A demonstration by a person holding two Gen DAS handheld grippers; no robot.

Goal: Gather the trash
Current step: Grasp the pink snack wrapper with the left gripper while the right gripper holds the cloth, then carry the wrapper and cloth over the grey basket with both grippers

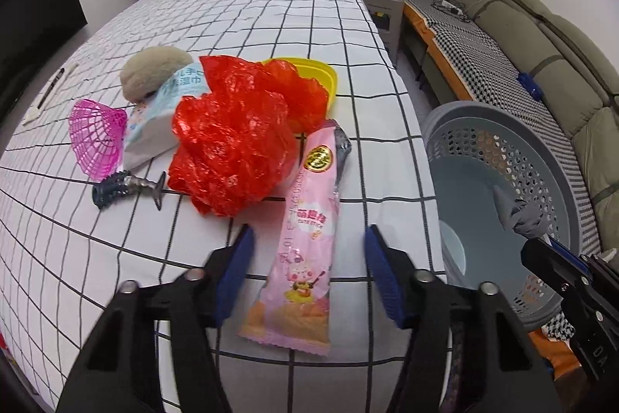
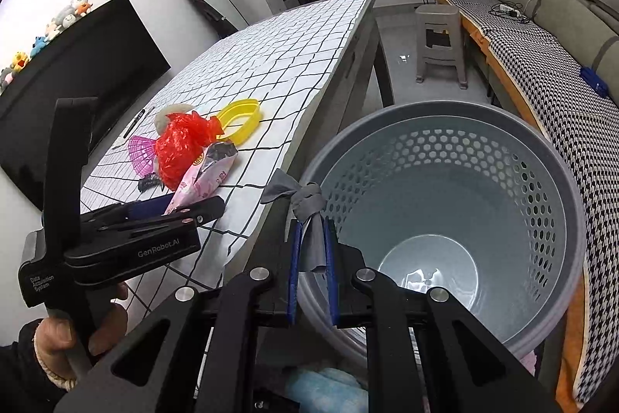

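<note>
A pink snack wrapper [image 1: 305,239] lies on the checked tablecloth [image 1: 271,18], between the open fingers of my left gripper [image 1: 307,246]. A crumpled red plastic bag [image 1: 240,130] lies just behind it. My right gripper [image 2: 312,231] is shut on a knotted grey scrap [image 2: 305,204] and holds it over the near rim of the grey perforated basket [image 2: 503,149]. In the left wrist view the scrap [image 1: 522,215] and basket [image 1: 541,142] show at the right. The left gripper [image 2: 185,206] also shows in the right wrist view, beside the wrapper [image 2: 201,177].
On the table lie a pink mesh shell [image 1: 96,134], a wet-wipes pack [image 1: 162,111], a grey-green pouf [image 1: 154,72], a yellow lid [image 1: 313,72], a dark toy fish [image 1: 123,188] and a pen [image 1: 50,88]. A sofa [image 1: 522,26] and grey stool [image 2: 441,41] stand to the right.
</note>
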